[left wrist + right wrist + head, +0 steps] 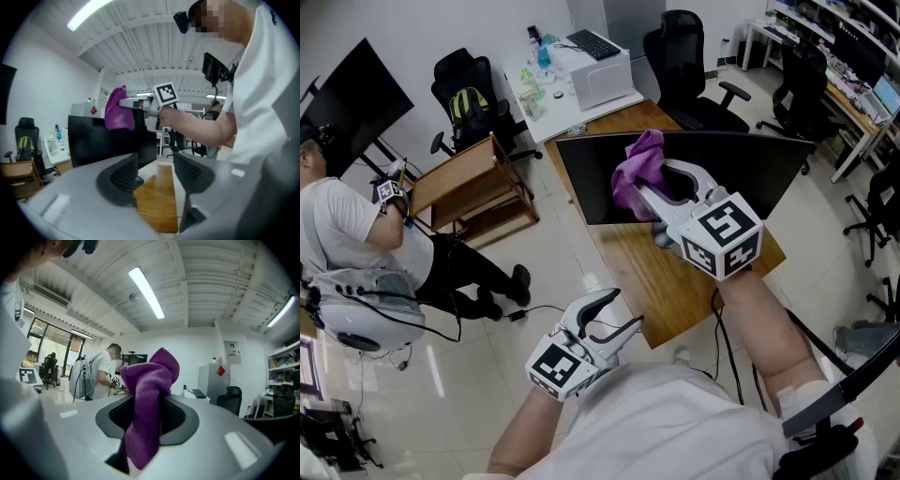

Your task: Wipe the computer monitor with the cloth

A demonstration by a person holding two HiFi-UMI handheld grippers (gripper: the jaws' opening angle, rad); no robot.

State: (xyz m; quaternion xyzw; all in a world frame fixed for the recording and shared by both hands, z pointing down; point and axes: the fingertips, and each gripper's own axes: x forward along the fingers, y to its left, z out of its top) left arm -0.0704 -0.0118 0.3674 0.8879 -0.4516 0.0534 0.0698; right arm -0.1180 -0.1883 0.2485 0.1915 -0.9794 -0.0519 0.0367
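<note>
A: Your right gripper [149,412] is clamped on the purple fuzzy cloth [636,169] — a fold stands up between the jaws and a tail hangs below them

B: Agreed. Your left gripper [155,174] has its jaws apart with nothing held, only the brown wooden desk [661,281] showing through the gap. It hangs low by your body, well apart from the screen, so your right hand is the nearer by far

A: The wide black flat-panel monitor [731,173] stands on that desk, its long axis running left to right across you. Your cloth sits at its left part, up by the top edge

B: In your left gripper view the cloth bunches just above that top edge. Your right gripper view looks over the panel into the room — the monitor does not show there at all. So I judge that the screen face lies below and ahead of your jaws, with most of it stretching off to your right

A: Whether the cloth touches the screen, I cannot tell

B: Nor can I. The panel itself is dark and unlit, an even black with a thin edge. Any dust or smears are too fine to make out

A: Then your stroke, as I judge it, calls for tilting the jaws downward to bring the cloth flat on the face, then running along the long axis toward your right
</note>
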